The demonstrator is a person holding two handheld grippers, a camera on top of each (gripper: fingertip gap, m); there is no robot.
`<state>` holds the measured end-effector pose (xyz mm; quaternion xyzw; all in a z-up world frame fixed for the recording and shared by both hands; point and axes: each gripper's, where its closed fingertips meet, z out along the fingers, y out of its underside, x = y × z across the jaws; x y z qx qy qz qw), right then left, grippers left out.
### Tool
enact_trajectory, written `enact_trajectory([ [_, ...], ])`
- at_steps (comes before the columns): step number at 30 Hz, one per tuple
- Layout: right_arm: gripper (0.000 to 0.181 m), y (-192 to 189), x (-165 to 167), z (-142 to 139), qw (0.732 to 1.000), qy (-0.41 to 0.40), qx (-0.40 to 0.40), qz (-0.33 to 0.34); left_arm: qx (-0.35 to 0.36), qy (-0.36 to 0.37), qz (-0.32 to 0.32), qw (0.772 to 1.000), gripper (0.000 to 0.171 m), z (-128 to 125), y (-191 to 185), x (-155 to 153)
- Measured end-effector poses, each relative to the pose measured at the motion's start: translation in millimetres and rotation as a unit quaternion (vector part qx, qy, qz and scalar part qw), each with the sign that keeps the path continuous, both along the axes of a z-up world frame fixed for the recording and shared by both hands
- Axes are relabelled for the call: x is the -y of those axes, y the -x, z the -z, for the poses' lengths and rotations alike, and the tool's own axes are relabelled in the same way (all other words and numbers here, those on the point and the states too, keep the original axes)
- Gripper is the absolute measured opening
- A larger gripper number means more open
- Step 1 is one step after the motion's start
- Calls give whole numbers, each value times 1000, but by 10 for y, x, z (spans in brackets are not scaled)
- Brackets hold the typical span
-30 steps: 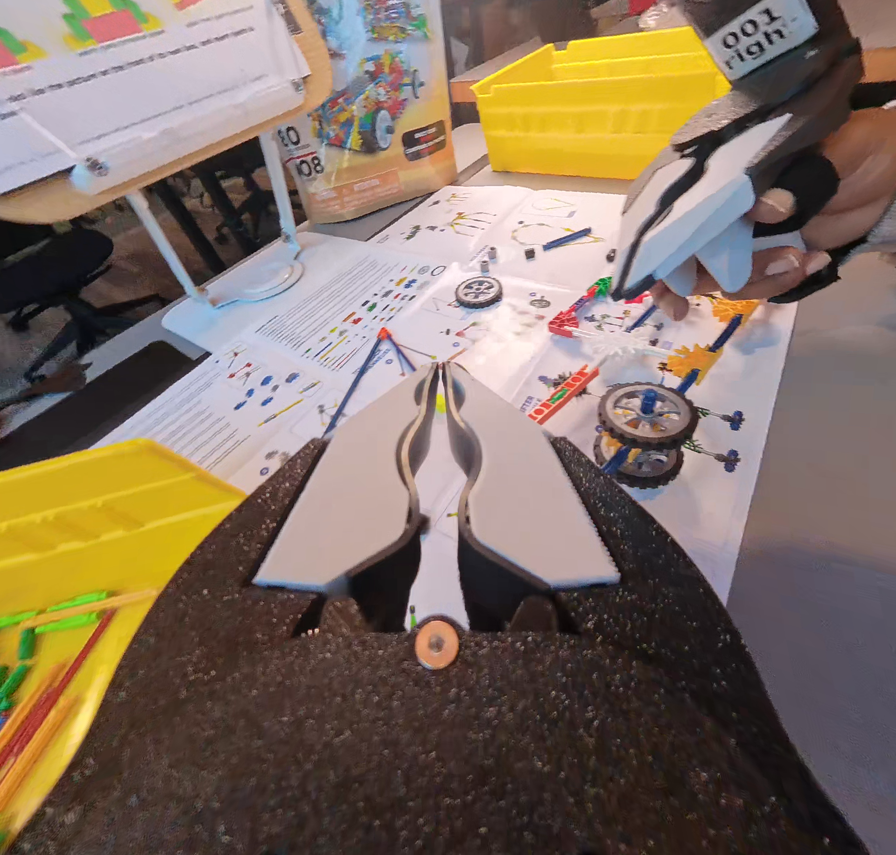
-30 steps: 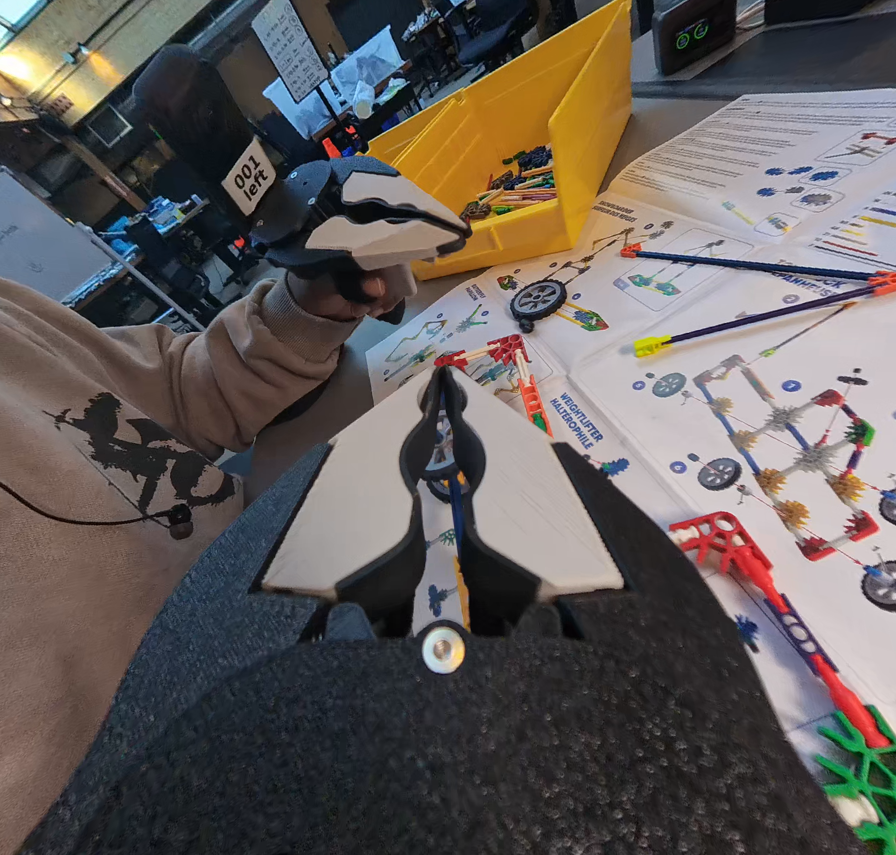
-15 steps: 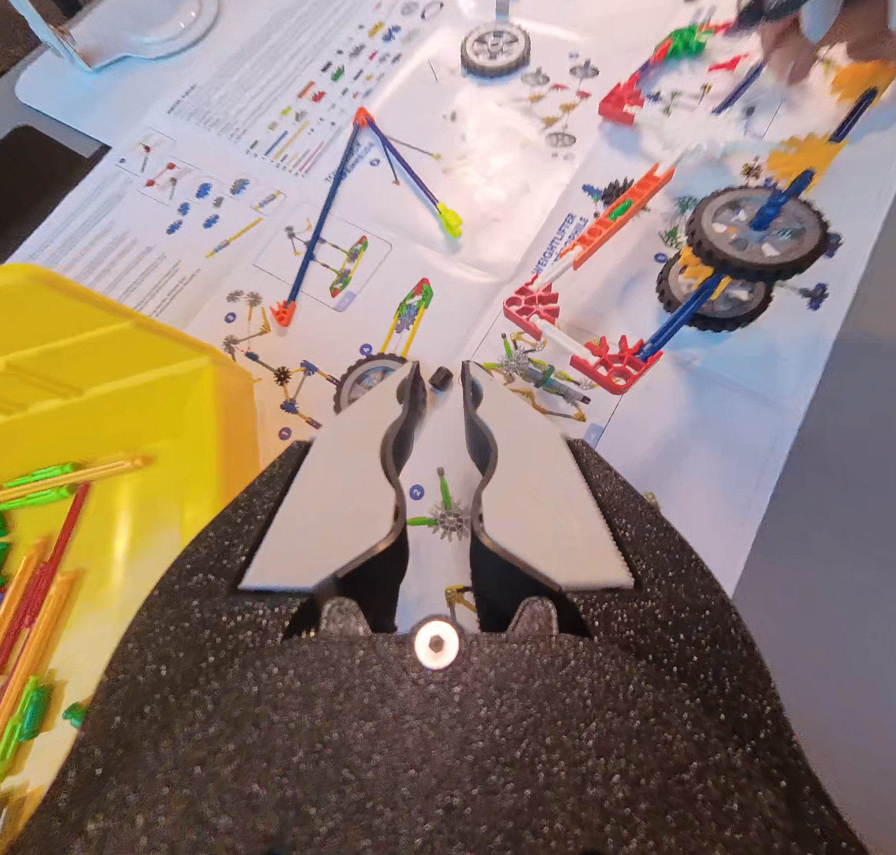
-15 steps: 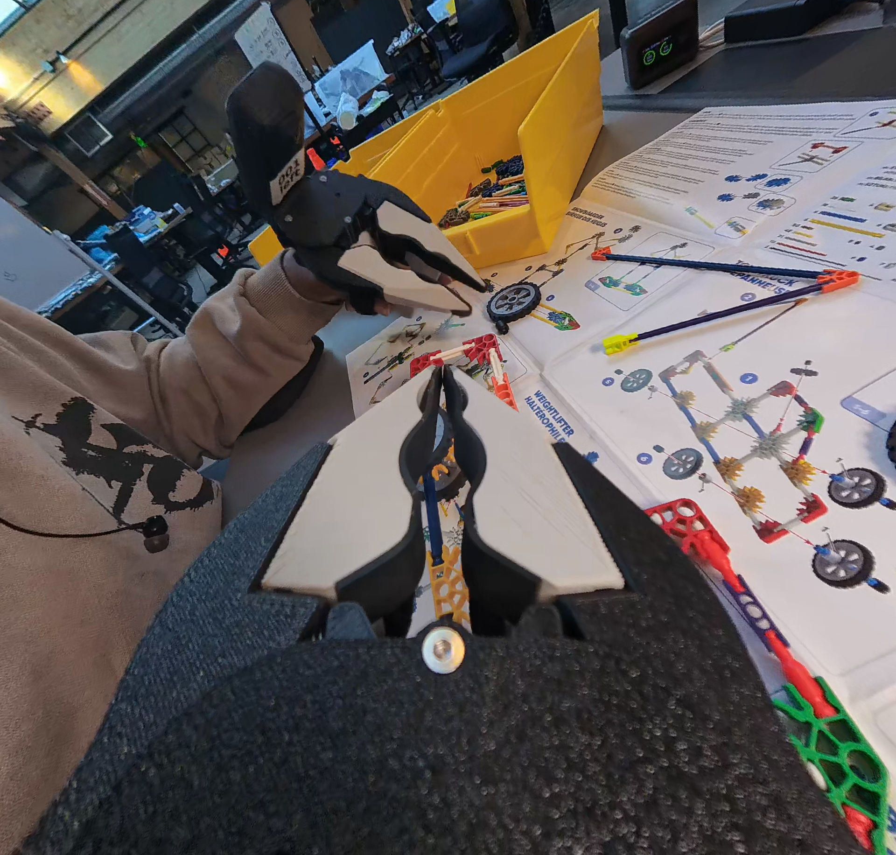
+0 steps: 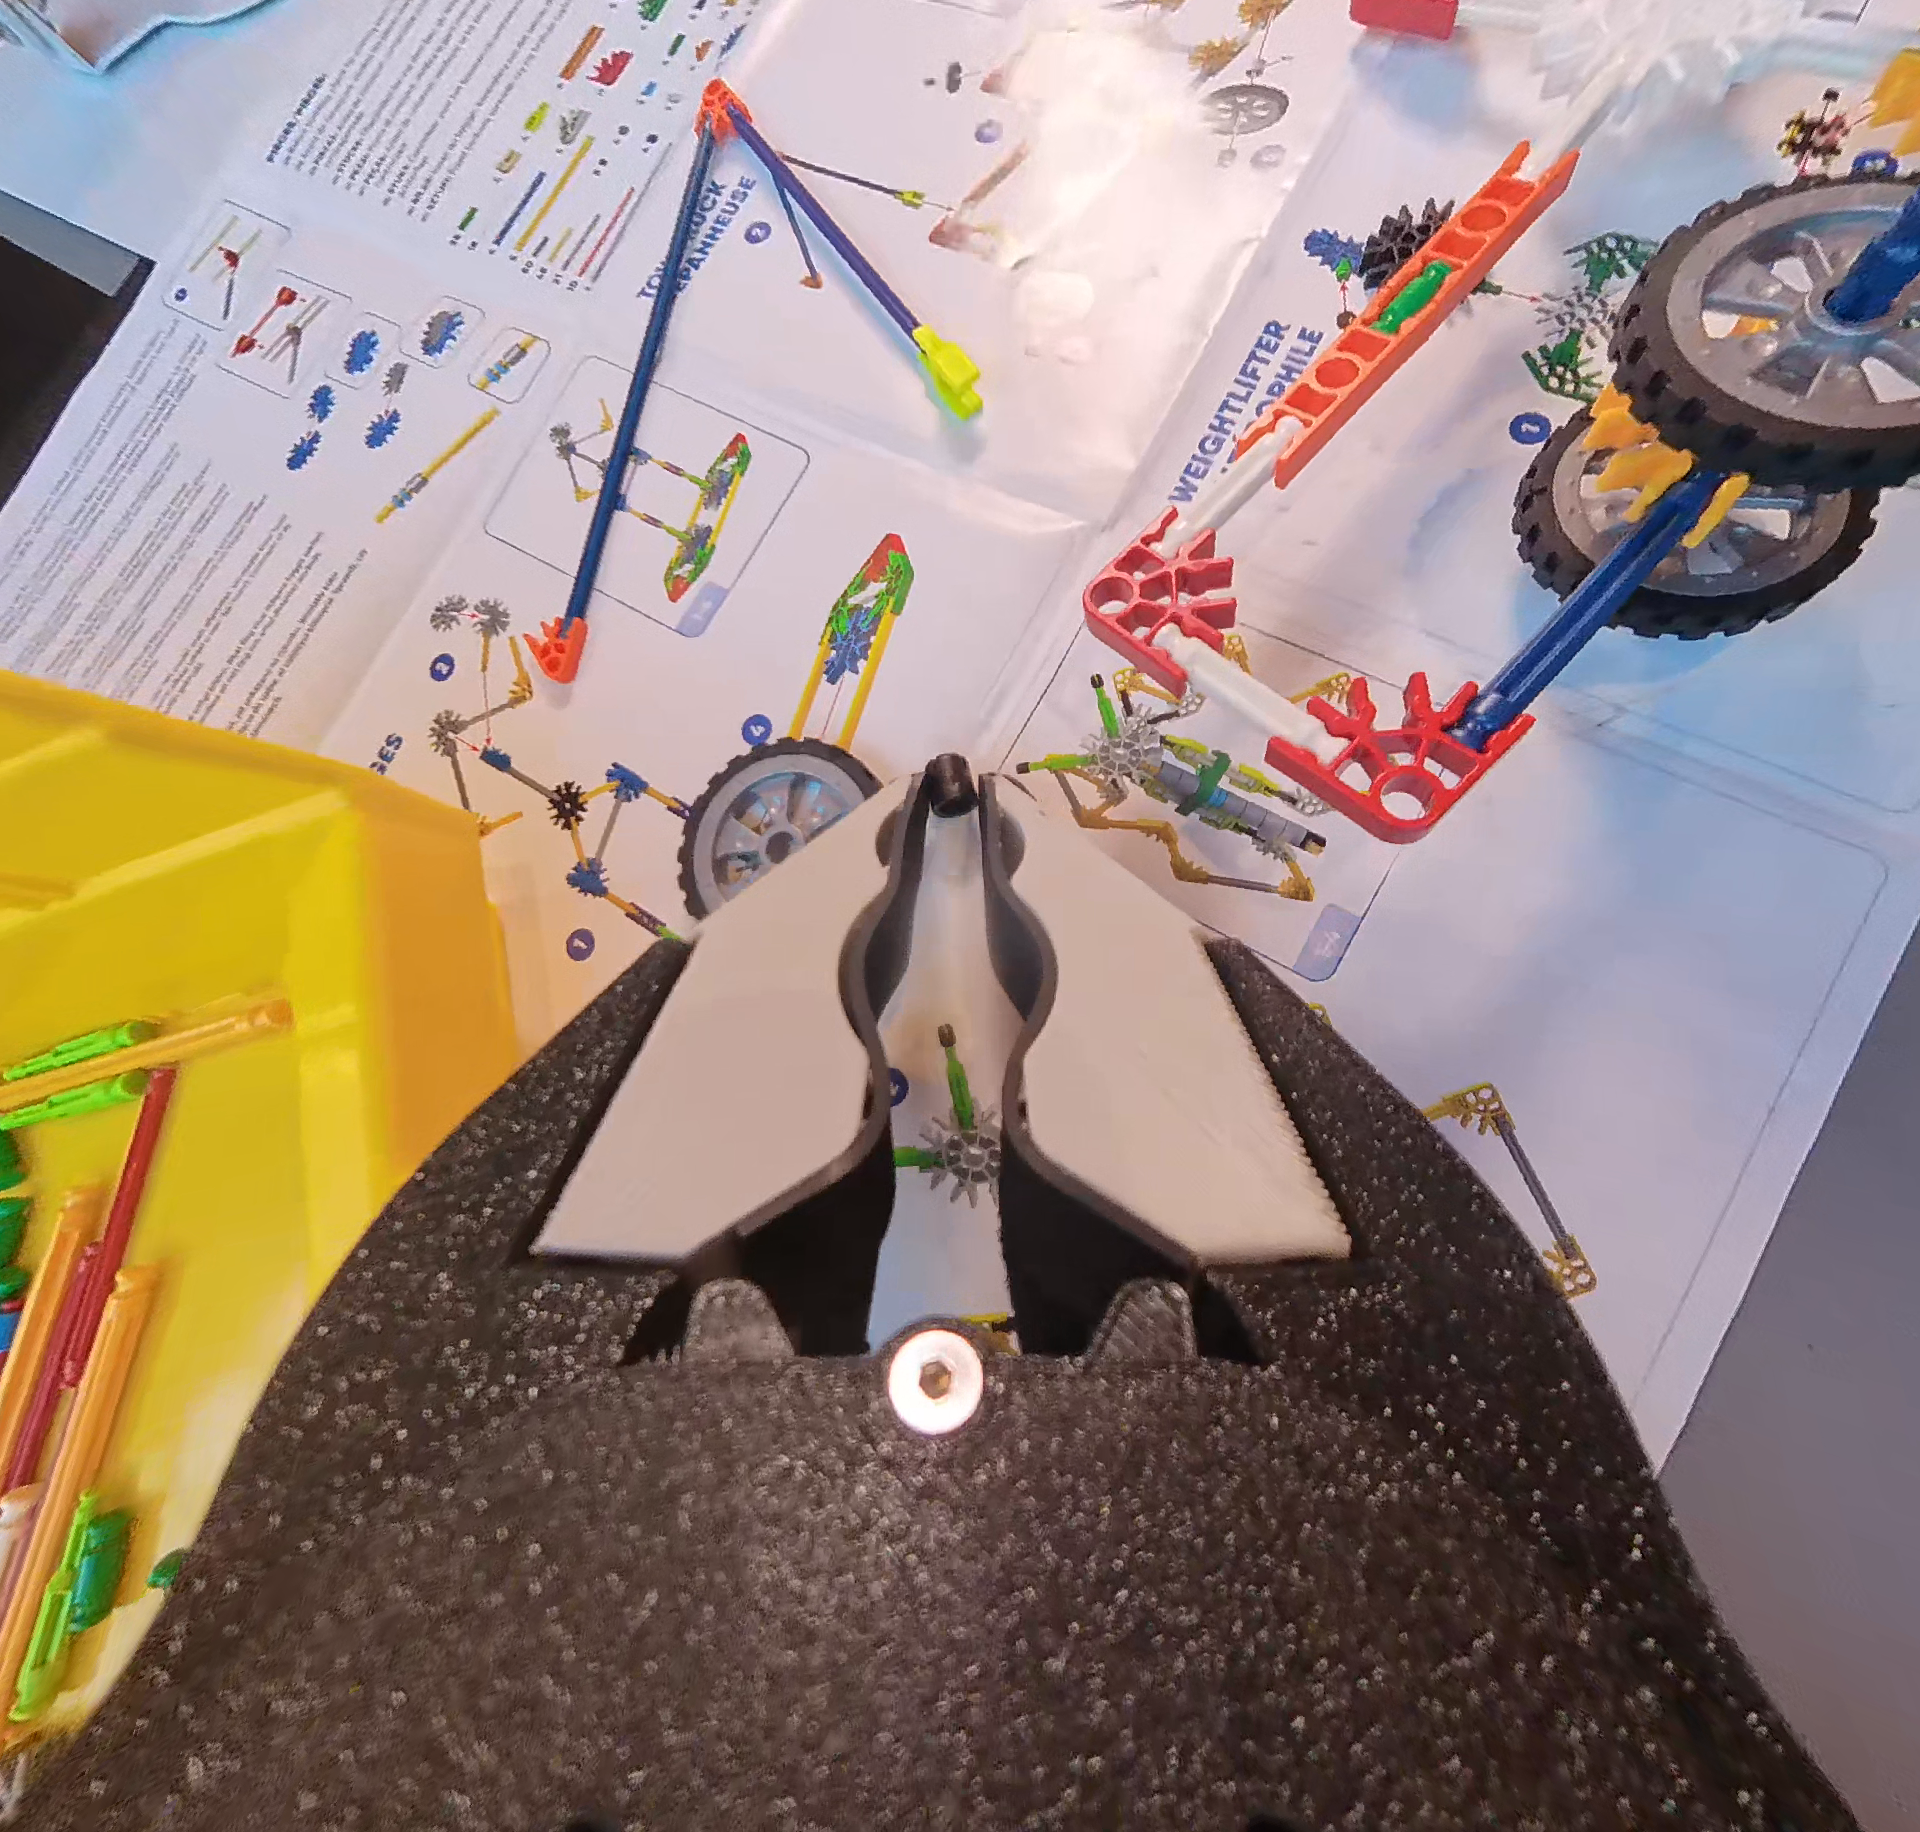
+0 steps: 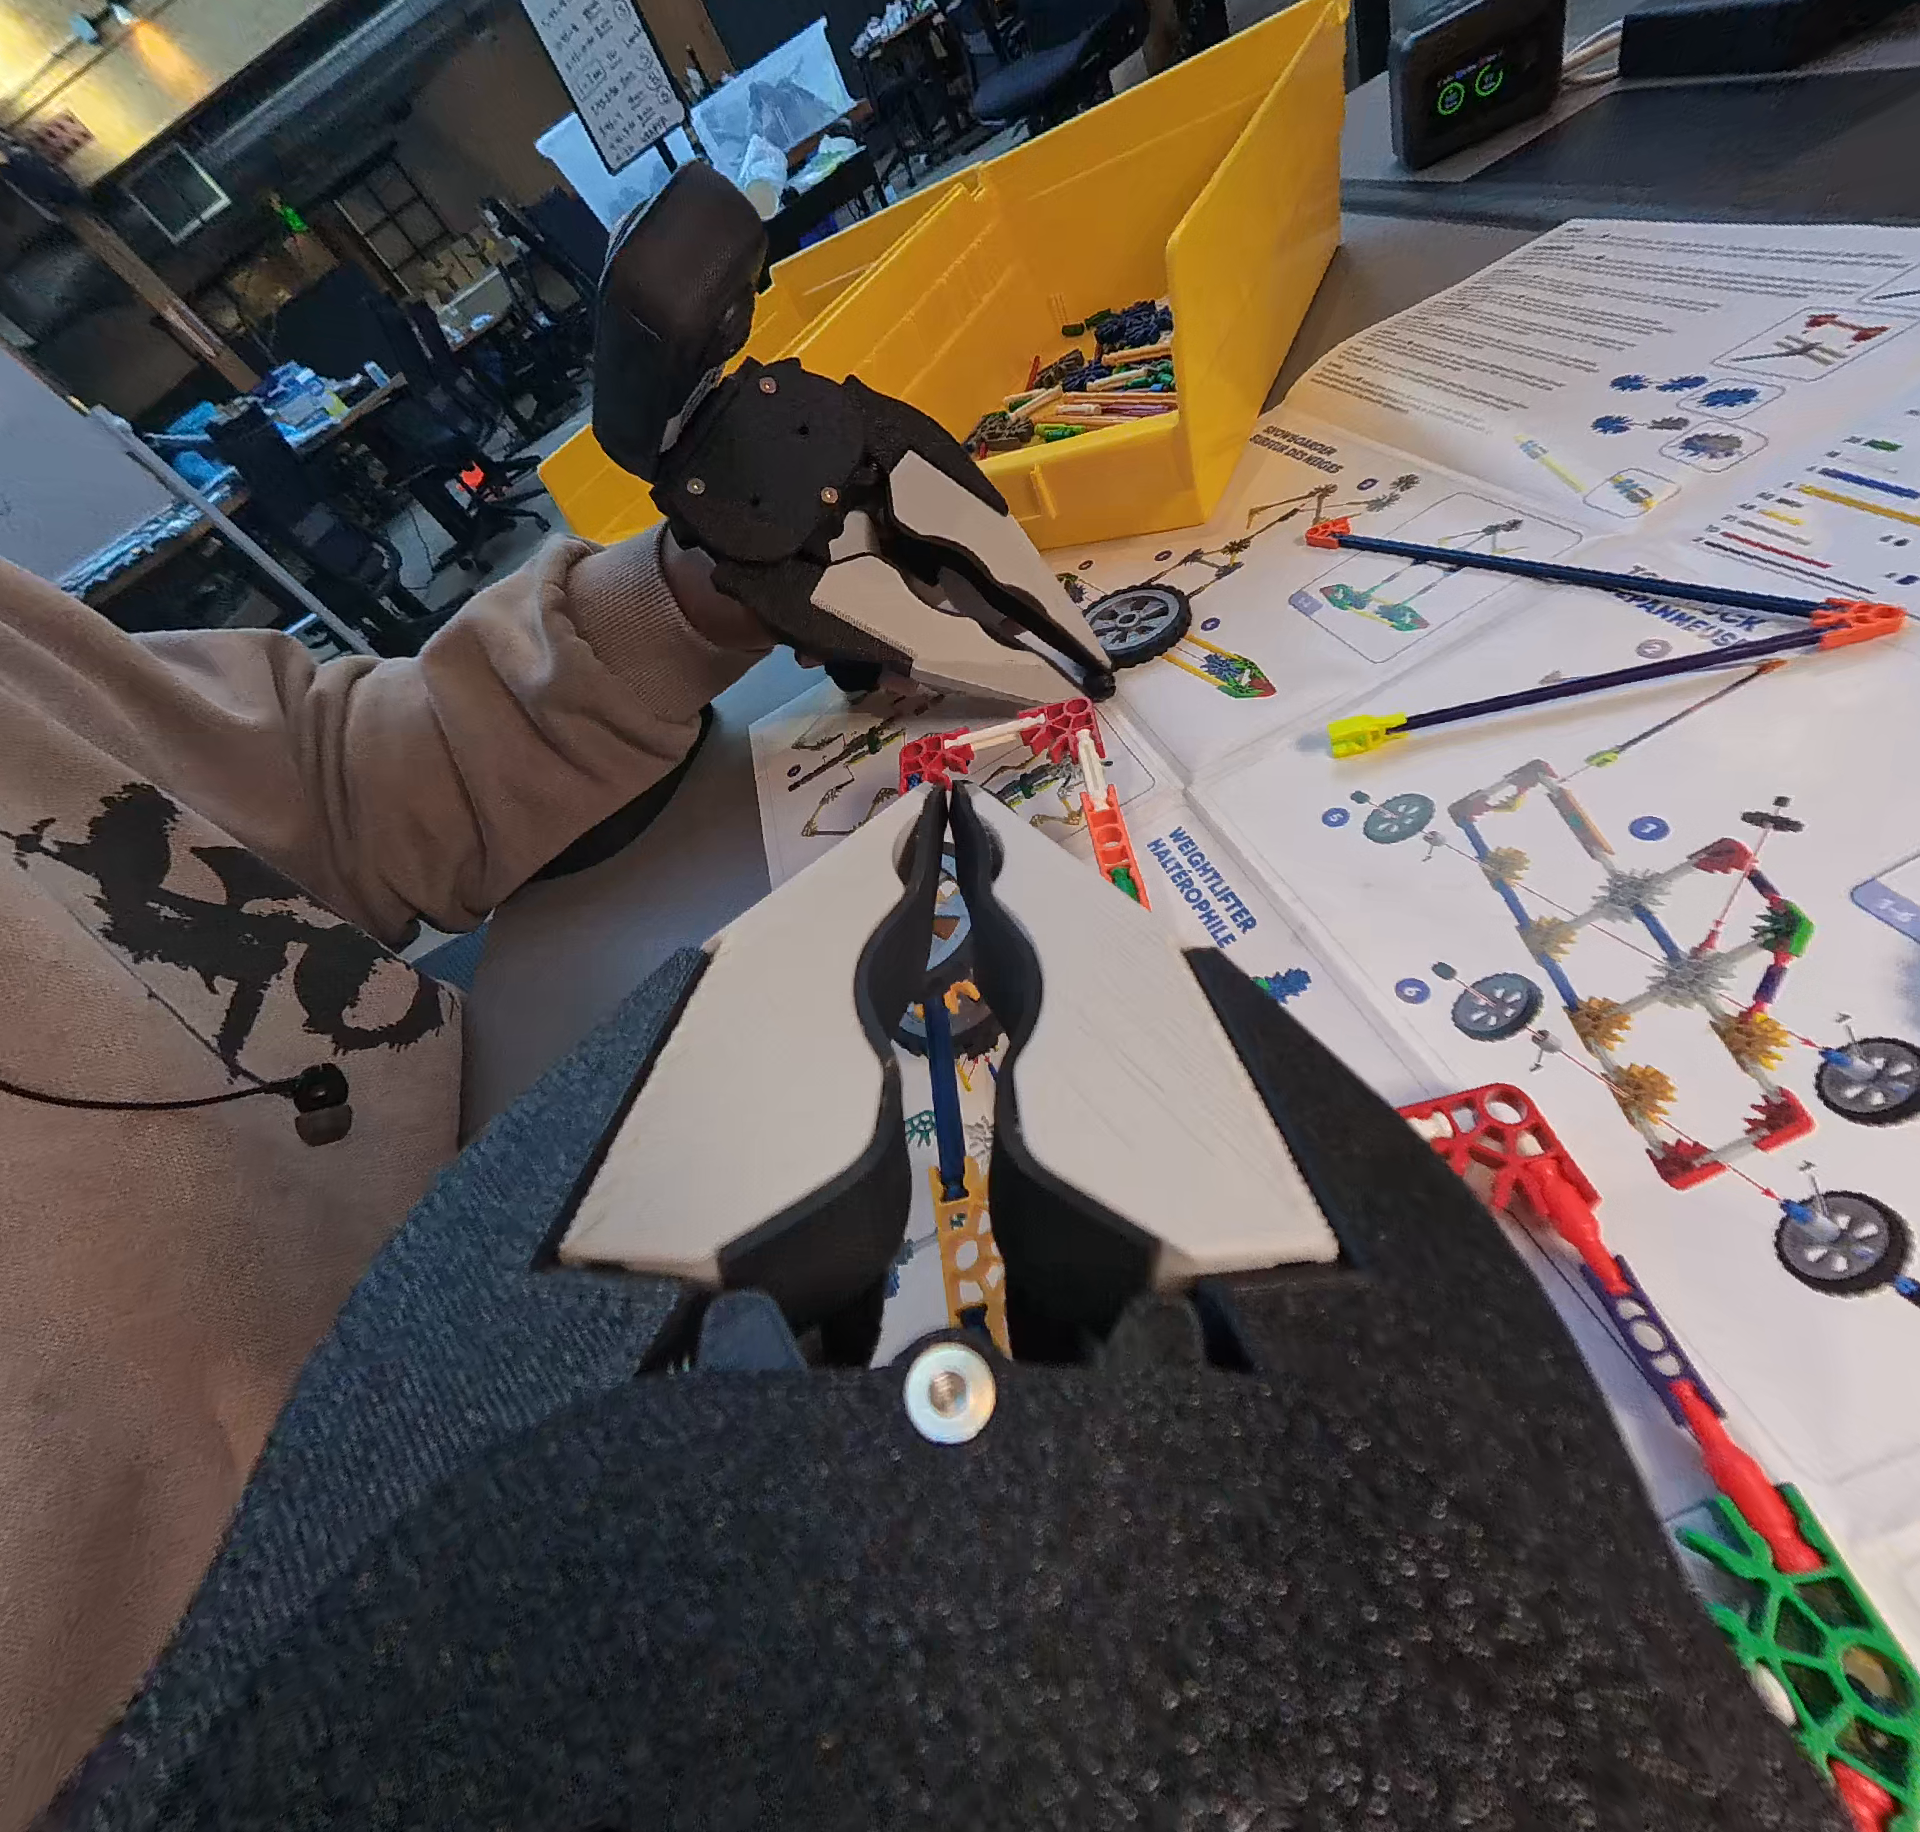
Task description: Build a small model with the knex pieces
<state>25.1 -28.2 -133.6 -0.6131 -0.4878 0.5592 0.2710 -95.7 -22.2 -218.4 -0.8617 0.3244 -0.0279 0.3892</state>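
Between our left gripper's point(image 5: 951, 783) nearly closed jaws we pinch a small black cylindrical piece point(image 5: 949, 776) at the very tips, low over the instruction sheet point(image 5: 1039, 276). Just left of the tips lies a loose grey wheel point(image 5: 764, 826); just right, a red corner connector point(image 5: 1392, 759) joined by a white rod point(image 5: 1226, 681) to another. Far left stands a yellow bin point(image 5: 260, 909) of rods. Beyond the tips, two blue rods point(image 5: 644, 369) meet at an orange connector.

Our right gripper point(image 6: 948, 795) has its jaws all but together; we cannot tell whether they grip anything. A blue rod point(image 6: 943, 1096) and yellow strip run beneath them. Just ahead sits the red-and-white frame point(image 6: 997, 738), then the left gripper point(image 6: 1093, 683) beyond it.
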Motion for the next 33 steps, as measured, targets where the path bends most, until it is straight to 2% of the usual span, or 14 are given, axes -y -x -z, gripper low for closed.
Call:
enact_trajectory([
  [2, 0, 1, 6, -31, 1000, -8, -9, 0, 46, -21, -4, 999, 7, -144, -32, -25],
  [4, 2, 8, 19, -92, 1000, -11, -25, 1, 143, -64, 8, 988, 7, -477, -157, -31],
  [7, 9, 39, 95, -248, 998, 10, -68, -4, 278, -149, 75, 946, 7, -1067, -462, 97],
  [10, 19, 78, 244, -403, 992, 67, -108, -25, 333, -205, 139, 910, 7, -1379, -784, 285],
  [15, 33, 115, 445, -530, 975, 164, -137, -63, 323, -233, 177, 900, 7, -1462, -1086, 394],
  [22, 42, 70, 529, -692, 949, 250, -161, -99, 299, -245, 197, 901, 7, -1429, -1192, 451],
  [27, 32, 18, 460, -770, 939, 273, -182, -100, 279, -254, 191, 906, 7, -1412, -1164, 434],
  [33, 30, 40, 415, -691, 947, 259, -168, -86, 271, -260, 191, 907, 7, -1407, -1178, 431],
])
